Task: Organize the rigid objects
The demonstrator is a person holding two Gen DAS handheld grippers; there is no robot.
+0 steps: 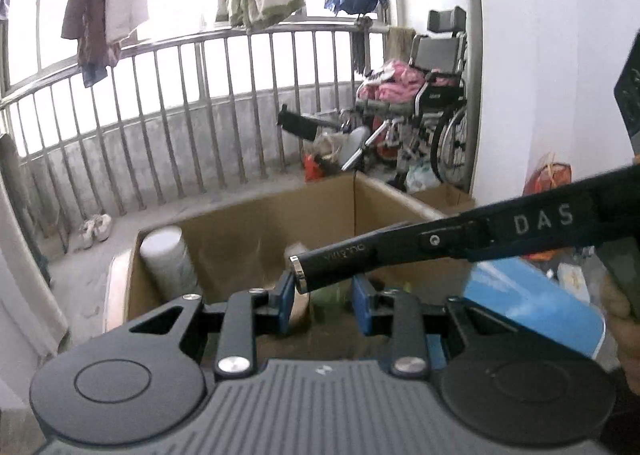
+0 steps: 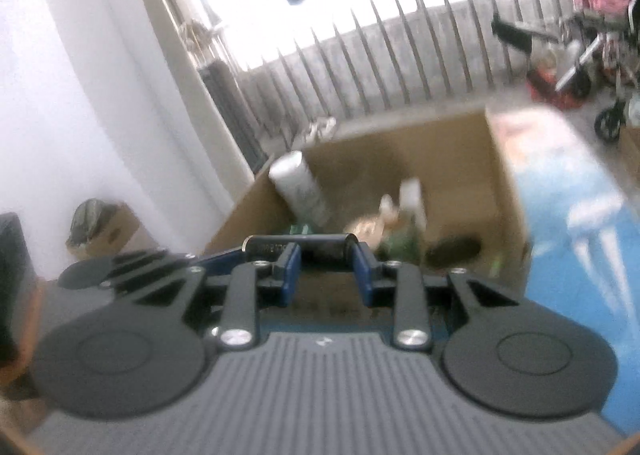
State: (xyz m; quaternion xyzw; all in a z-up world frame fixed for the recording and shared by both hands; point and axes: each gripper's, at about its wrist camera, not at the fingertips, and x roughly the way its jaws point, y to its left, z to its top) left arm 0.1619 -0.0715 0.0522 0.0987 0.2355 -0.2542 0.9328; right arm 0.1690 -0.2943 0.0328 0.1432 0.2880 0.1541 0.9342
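Left wrist view gives us an open cardboard box (image 1: 248, 223) on the balcony floor, with a white cylindrical canister (image 1: 168, 259) leaning in its left corner and a green bottle (image 1: 332, 291), blurred, lower down inside. Our right gripper (image 1: 304, 269) reaches across from the right, clamped on a black cylinder with a silver ring (image 1: 336, 265), above the box, while our left gripper (image 1: 322, 301) has its blue pads narrowly apart with nothing clearly between them. Right wrist view shows that black cylinder lying crosswise between our right gripper's pads (image 2: 294, 265), with a blue carton (image 2: 568, 239) at the box's right side
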